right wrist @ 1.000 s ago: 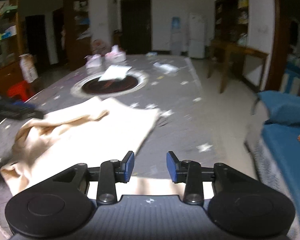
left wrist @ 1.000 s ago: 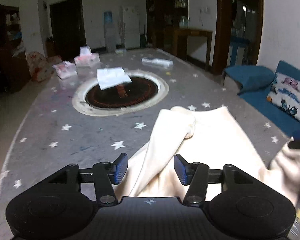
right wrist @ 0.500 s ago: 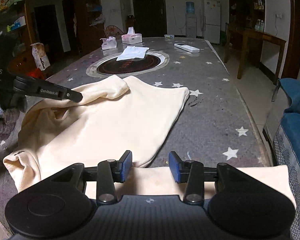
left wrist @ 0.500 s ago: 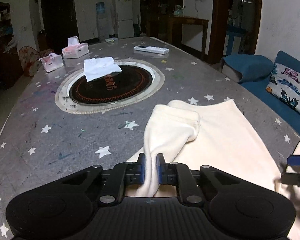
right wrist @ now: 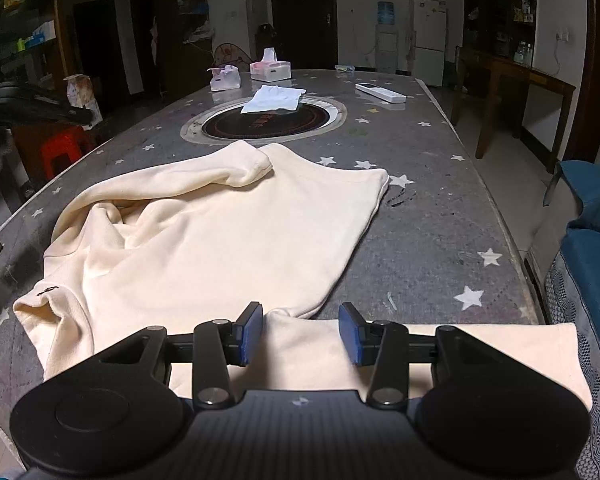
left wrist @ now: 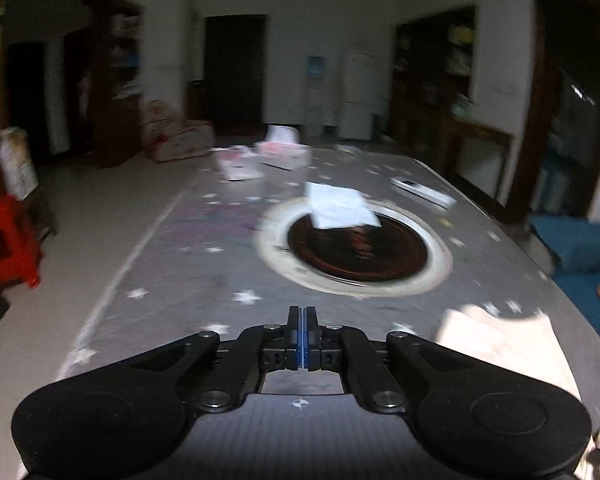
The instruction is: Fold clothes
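Observation:
A cream sweatshirt [right wrist: 220,240] lies spread on the grey star-patterned table [right wrist: 440,220], one sleeve folded across its top and another sleeve [right wrist: 480,352] lying along the near edge. My right gripper [right wrist: 300,332] is open just above that near sleeve. My left gripper [left wrist: 302,336] is shut with nothing between its pads, raised over the table's left part; only a corner of the sweatshirt [left wrist: 500,332] shows at its right. The left gripper also shows as a dark shape at the far left of the right wrist view [right wrist: 32,108].
A round dark hotplate [right wrist: 268,120] sits mid-table with a white cloth [right wrist: 274,98] on it. Tissue boxes [right wrist: 270,70] and a remote [right wrist: 380,93] lie beyond. A blue sofa [right wrist: 596,220] stands to the right, a red stool [left wrist: 8,248] to the left.
My left gripper, shut on the sleeve half a second ago, has let it go, lifted and swung left, still shut. The right gripper stays open over the near sleeve.

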`<state>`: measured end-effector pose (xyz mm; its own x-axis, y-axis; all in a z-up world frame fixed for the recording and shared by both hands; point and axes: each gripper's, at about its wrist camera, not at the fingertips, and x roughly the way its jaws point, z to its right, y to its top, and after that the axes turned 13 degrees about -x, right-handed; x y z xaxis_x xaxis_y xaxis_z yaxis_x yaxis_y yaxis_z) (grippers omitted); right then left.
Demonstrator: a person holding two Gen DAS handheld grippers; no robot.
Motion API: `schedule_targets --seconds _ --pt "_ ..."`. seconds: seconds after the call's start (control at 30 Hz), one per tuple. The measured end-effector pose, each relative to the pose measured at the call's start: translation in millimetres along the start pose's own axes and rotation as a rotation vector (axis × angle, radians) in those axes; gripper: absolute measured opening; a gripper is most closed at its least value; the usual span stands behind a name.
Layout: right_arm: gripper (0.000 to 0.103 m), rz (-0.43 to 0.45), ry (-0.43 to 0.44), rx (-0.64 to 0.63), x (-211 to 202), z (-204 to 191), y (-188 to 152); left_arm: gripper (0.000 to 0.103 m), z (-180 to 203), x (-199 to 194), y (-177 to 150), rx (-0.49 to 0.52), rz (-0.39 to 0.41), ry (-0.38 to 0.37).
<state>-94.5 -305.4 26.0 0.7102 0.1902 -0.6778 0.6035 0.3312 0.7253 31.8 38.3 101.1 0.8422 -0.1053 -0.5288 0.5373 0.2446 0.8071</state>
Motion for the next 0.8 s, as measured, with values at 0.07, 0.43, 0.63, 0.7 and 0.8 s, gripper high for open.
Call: schedule_targets --seconds 0.07,0.43,0.63,0.7,0.8 --pt "0.044 -0.002 -0.003 -0.003 -0.2 -1.7 -0.3 0.001 -1.3 -2.9 -3.3 0.032 -0.026 -0.028" --pt "0.048 -0.008 0.009 -0.001 3.5 -5.3 -0.6 0.046 82.1 38.7 -43.1 0.239 -0.172 -0.177" --pt "0.048 -0.008 0.022 0.014 5.6 -1.7 -3.2 0.057 99.2 86.1 -44.0 0.241 -0.254 -0.152" --pt "0.049 -0.008 0.027 0.017 6.2 -0.6 -4.2 0.056 99.9 97.2 -44.6 0.228 -0.283 -0.155" --pt "0.049 -0.009 0.030 0.020 6.3 -0.2 -5.0 0.026 94.9 101.0 -46.4 0.192 -0.322 -0.229"
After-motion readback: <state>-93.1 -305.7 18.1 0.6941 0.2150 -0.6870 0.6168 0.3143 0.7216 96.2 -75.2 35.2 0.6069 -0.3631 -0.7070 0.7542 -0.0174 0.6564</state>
